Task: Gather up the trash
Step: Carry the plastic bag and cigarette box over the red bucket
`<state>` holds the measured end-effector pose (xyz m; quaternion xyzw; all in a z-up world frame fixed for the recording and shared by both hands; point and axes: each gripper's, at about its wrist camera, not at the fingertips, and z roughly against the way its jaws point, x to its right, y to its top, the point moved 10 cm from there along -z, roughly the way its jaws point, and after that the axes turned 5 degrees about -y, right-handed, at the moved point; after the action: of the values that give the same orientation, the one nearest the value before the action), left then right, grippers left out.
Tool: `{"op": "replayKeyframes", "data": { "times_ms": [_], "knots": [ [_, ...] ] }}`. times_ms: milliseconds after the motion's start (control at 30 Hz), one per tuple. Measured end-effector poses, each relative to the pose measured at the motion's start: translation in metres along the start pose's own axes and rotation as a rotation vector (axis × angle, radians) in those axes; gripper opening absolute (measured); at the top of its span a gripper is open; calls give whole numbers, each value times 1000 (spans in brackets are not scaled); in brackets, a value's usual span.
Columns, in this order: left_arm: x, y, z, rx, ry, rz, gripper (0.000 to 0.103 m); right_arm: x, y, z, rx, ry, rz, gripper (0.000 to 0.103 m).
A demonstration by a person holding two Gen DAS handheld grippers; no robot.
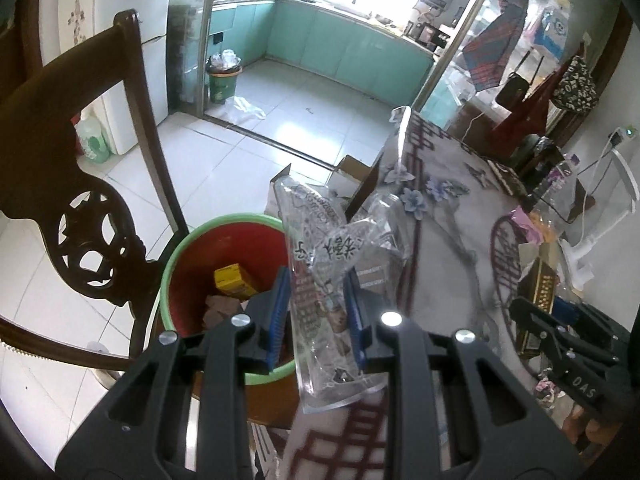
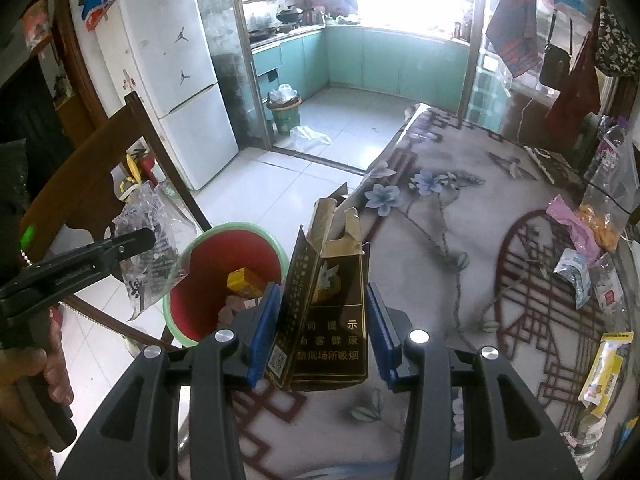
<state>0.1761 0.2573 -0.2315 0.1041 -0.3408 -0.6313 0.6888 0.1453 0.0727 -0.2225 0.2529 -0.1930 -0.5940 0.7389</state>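
Trash: my left tongs [image 1: 316, 316] pinch one clear wrapper [image 1: 324, 280], my right tongs [image 2: 320, 332] one torn cigarette box [image 2: 324, 320]. The bin [image 2: 208, 280] holds one yellow box [image 2: 246, 282]; its other contents are hidden.

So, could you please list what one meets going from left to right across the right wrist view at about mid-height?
Left tool with the clear plastic wrapper → red bin → torn dark carton in the right tool → pink wrapper.
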Motion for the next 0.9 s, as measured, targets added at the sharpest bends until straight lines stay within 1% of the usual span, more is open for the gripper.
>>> {"op": "replayKeyframes", "data": {
  "times_ms": [467,767,900],
  "knots": [
    [-51,13,-14,-23,56,40,26,-42,20,-29,-31,55,50,42],
    [-67,23,-27,-39,61,34,26,-61,29,-45,-52,76,70,42],
    [-72,24,-34,-52,62,32,26,-75,32,-53,-63,118,72,42]
  ]
}}
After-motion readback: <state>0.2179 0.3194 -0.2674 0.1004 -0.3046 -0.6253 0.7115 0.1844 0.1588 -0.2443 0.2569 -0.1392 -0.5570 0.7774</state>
